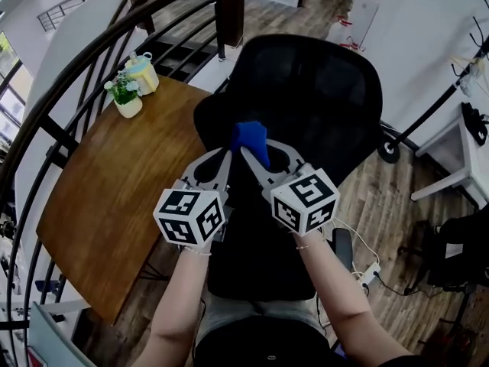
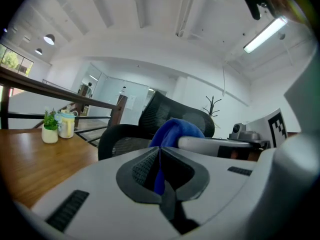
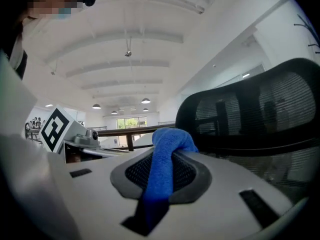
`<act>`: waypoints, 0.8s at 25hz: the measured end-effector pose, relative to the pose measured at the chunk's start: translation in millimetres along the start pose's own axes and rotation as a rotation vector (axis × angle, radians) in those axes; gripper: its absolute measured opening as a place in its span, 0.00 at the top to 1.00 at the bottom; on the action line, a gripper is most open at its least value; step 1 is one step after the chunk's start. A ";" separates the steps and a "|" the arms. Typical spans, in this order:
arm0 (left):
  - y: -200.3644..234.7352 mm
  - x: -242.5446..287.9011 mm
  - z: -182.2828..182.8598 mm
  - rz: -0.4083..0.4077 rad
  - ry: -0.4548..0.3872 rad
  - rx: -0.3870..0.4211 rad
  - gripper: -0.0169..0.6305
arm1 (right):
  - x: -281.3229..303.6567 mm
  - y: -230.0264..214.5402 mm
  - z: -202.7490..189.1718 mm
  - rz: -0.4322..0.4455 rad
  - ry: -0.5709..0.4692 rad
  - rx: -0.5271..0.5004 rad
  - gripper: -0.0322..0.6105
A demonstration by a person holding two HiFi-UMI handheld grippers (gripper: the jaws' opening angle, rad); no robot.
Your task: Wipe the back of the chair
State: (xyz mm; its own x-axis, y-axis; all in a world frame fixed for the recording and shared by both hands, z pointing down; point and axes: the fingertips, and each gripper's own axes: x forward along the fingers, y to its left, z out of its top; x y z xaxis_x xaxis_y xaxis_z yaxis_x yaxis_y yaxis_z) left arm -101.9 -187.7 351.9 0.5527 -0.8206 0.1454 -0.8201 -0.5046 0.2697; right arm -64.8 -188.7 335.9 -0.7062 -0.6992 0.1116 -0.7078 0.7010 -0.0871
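Observation:
A black mesh office chair [image 1: 313, 90] stands in front of me, its back tall and dark. A blue cloth [image 1: 250, 140] is bunched just before the chair back, pinched from both sides. My left gripper [image 1: 227, 154] is shut on the cloth's left part, and my right gripper [image 1: 247, 154] is shut on its right part. In the left gripper view the blue cloth [image 2: 172, 130] rises from the shut left gripper [image 2: 160, 154], with the chair [image 2: 170, 109] behind. In the right gripper view the cloth [image 3: 165, 169] drapes through the right gripper [image 3: 162, 156], next to the chair back [image 3: 260, 114].
A round wooden table [image 1: 107, 205] lies to the left with a small potted plant [image 1: 126, 96] and a yellow container [image 1: 143, 73]. A dark curved railing [image 1: 76, 60] runs behind it. A white desk [image 1: 458, 155] and a floor power strip [image 1: 368, 274] are on the right.

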 end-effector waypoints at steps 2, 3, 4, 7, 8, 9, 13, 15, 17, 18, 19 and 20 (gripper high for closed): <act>18.4 -3.4 -2.8 0.039 0.005 -0.013 0.95 | 19.7 7.5 -6.3 0.032 0.015 0.007 0.84; 27.9 -5.1 -4.5 0.060 0.009 -0.020 0.95 | 29.9 11.1 -9.0 0.049 0.022 0.009 0.84; 36.9 -6.4 -6.3 0.079 0.012 -0.027 0.95 | 39.8 14.2 -11.6 0.067 0.029 0.013 0.84; 58.1 -5.5 -13.4 0.118 0.020 -0.042 0.95 | 67.1 18.8 -18.8 0.115 0.047 0.032 0.84; 63.7 -4.2 -16.3 0.127 0.025 -0.043 0.95 | 75.5 18.6 -21.1 0.125 0.051 0.039 0.84; 69.3 -3.2 -19.0 0.139 0.031 -0.044 0.95 | 83.3 17.9 -23.4 0.132 0.055 0.046 0.84; 86.3 2.3 -26.3 0.179 0.058 -0.053 0.95 | 104.5 6.1 -32.0 0.122 0.071 0.085 0.84; 88.5 8.2 -27.3 0.184 0.063 -0.059 0.95 | 109.4 -3.9 -37.5 0.105 0.082 0.116 0.84; 87.6 15.4 -27.2 0.185 0.065 -0.068 0.95 | 111.3 -14.3 -43.0 0.087 0.095 0.129 0.84; 86.2 19.5 -27.2 0.183 0.067 -0.069 0.95 | 110.8 -19.9 -45.5 0.076 0.101 0.133 0.84; 84.5 23.7 -27.4 0.179 0.072 -0.068 0.95 | 109.4 -25.8 -47.7 0.065 0.104 0.140 0.84; 82.6 28.0 -27.7 0.176 0.077 -0.066 0.95 | 107.2 -32.0 -49.5 0.053 0.105 0.150 0.84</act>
State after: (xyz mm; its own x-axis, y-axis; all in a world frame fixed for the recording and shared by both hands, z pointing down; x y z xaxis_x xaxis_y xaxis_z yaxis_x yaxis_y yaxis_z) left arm -150.1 -245.0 404.6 0.4138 -0.8701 0.2676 -0.8949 -0.3349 0.2950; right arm -117.0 -279.2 399.6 -0.7427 -0.6374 0.2052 -0.6696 0.7025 -0.2411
